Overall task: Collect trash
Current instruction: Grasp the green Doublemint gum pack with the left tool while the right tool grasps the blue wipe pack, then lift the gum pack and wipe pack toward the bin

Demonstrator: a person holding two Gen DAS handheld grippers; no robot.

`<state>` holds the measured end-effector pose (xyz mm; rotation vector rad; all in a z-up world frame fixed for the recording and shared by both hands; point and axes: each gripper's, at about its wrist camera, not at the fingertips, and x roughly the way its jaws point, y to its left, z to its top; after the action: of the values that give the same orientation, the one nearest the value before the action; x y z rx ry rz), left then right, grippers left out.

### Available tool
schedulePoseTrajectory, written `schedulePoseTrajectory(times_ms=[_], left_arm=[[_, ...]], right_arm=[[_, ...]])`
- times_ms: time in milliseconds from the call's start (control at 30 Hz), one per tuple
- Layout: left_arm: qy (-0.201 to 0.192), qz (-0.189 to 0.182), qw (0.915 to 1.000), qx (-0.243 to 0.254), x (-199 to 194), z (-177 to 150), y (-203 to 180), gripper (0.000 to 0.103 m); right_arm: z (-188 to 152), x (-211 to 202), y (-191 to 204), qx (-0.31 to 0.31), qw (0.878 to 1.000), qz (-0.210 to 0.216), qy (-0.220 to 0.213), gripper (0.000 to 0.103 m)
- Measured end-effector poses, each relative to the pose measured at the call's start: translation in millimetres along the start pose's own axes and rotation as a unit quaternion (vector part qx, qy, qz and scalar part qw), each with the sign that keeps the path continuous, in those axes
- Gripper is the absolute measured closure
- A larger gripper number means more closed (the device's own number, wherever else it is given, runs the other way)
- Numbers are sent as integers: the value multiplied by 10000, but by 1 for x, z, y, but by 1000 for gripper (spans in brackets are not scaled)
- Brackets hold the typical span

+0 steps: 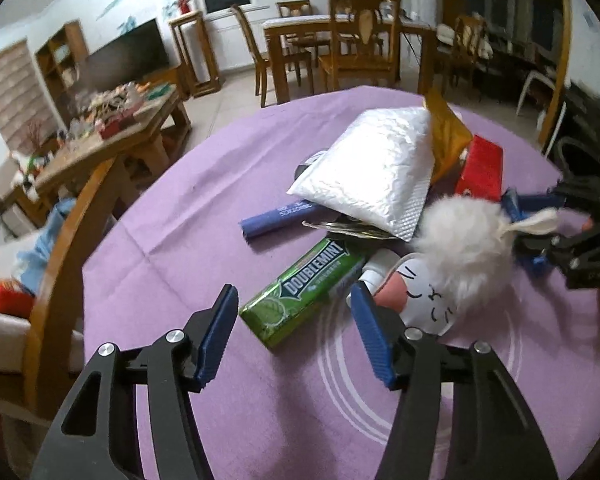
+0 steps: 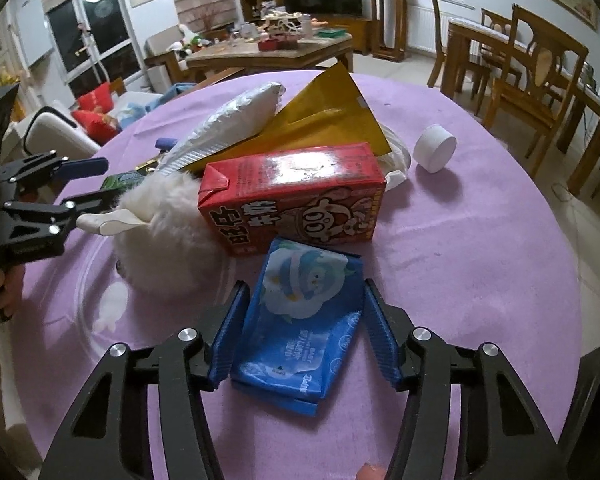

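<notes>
A green Doublemint gum pack (image 1: 308,284) lies slantwise on the purple tablecloth (image 1: 204,208), and my left gripper (image 1: 294,312) has its blue pads against the pack's two ends. My right gripper (image 2: 304,328) grips a blue pack of wipes (image 2: 304,320) by its two long sides, flat on the cloth. Behind the wipes lies a red milk carton (image 2: 292,196) on its side. A white fluffy bunny toy (image 1: 456,256) rests between the two grippers. The right gripper also shows at the right edge (image 1: 580,240) of the left wrist view.
A silver bubble mailer (image 1: 372,168), a yellow foil bag (image 2: 324,120), a rolled purple item (image 1: 280,216) and a white round cap (image 2: 436,148) also lie on the cloth. A wooden chair back (image 1: 60,248) stands at the table's left edge. A hand (image 2: 4,284) holds the left gripper.
</notes>
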<state>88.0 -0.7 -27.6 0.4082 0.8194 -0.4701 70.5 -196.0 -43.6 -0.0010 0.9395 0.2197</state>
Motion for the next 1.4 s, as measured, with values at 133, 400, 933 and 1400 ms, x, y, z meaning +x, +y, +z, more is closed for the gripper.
schedulePoseTrajectory(times_ms=[133, 400, 933, 1400], left_arm=[[116, -208, 9997, 79, 10, 7, 5, 44], [259, -597, 9979, 2, 10, -1, 13, 61], [-344, -268, 9948, -916, -14, -10, 24, 73], [-1252, -711, 9800, -1370, -74, 11, -35, 73]], right_arm=[[-3, -5, -5, 96, 9998, 192, -19, 47], [-13, -25, -11, 199, 9982, 521, -207, 47], [-29, -57, -17, 325, 9957, 635, -593, 47], [-66, -162, -70, 1068, 9678, 579, -2205, 47]])
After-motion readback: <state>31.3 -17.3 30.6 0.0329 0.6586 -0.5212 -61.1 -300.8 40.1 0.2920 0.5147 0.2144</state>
